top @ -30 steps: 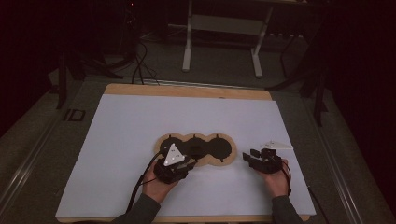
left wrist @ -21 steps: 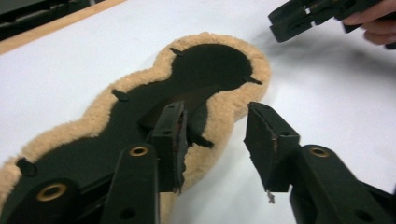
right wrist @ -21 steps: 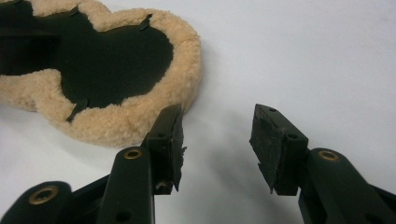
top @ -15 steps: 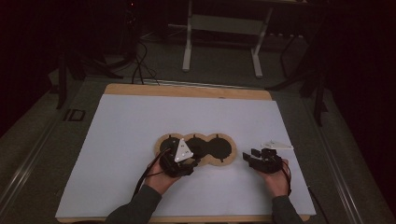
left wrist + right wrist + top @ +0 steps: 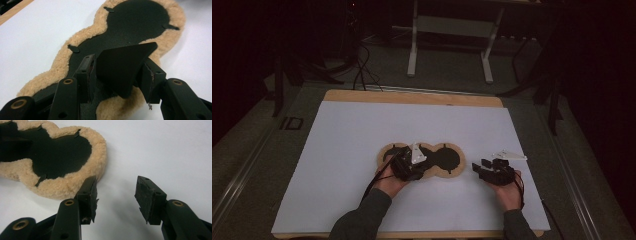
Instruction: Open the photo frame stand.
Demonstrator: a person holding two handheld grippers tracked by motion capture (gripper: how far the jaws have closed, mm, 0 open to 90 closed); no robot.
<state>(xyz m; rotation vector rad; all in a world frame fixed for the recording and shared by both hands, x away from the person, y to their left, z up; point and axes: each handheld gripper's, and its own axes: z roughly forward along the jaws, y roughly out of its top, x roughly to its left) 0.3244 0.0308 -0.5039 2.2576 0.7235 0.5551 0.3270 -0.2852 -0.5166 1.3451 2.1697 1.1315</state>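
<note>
Watching my left gripper [image 5: 117,75], I see its jaws, just opening, stand slack around the raised black flap [image 5: 125,65] at the near end of the black three-lobed, tan-fleece-rimmed pad [image 5: 135,27], so I judge it released.

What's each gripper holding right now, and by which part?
Left gripper has a raised black flap of the black, tan-fleece-edged pad between its jaws; whether they pinch it cannot be told. Right gripper is open beside the pad, holding nothing.
</note>
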